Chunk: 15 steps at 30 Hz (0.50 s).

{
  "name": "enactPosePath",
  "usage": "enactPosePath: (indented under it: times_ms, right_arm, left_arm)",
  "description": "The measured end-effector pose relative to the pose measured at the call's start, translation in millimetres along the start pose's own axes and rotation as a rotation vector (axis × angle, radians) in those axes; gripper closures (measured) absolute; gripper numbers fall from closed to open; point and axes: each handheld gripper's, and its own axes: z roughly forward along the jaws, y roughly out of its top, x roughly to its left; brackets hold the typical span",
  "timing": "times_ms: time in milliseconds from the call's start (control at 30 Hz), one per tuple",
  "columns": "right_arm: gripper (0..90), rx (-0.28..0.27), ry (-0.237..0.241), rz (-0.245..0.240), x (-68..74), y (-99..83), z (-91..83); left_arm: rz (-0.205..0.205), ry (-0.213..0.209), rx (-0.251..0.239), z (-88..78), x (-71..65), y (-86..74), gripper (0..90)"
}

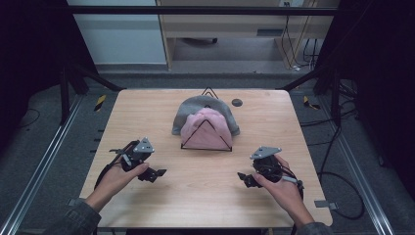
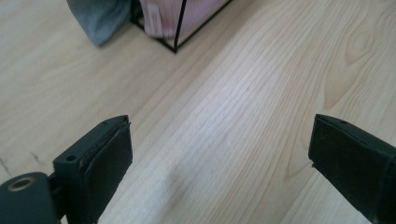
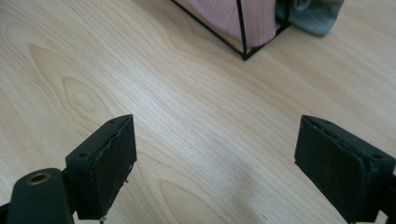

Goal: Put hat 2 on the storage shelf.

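The pink hat (image 1: 205,128) sits on a black wire stand (image 1: 206,135) at the middle of the table (image 1: 205,196), toward its far half, with a grey hat (image 1: 195,108) draped behind and partly beneath it. The left gripper (image 1: 157,173) and right gripper (image 1: 243,178) rest low over the near half of the table, one to each side of the stand and well apart from it. Both sets of jaws stand wide apart and hold nothing; each gripper view shows bare wood between the pads. The left gripper view shows the stand's near left corner (image 2: 175,48) with pink fabric (image 2: 161,16) above it and grey fabric (image 2: 100,18) beside it; the right gripper view shows the opposite corner (image 3: 244,56). The step in hand appears to be the approach to the pink hat. Advance both grippers together, keeping the jaws open until fabric lies between the pads. Aim at the pink hem on each side, above the base wire, so that no pad closes on the stand. Keep clear of the grey hat, which lies just beside the pink hem and could be pinched along with it. Lift evenly on both sides; an uneven pull is likely to tip the light stand.
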Motion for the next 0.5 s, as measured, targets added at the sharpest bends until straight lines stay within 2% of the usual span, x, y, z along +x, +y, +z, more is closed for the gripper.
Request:
enactPosePath:
  times_ms: [133,333,500]
  right_arm:
    - [13.1,0.025,-0.008,0.026,-2.1,-5.3,13.6]
    - [13.4,0.049,-0.007,0.065,-4.9,-8.9,30.8]
    - [13.3,0.037,-0.017,0.093,-7.9,-8.7,37.2]
  left_arm:
    - [-0.023,-0.009,0.026,10.1,2.5,-10.3,5.7]
    - [-0.056,-0.018,0.038,19.9,6.7,-20.0,5.7]
    - [-0.081,-0.020,0.034,26.8,8.9,-26.2,5.7]
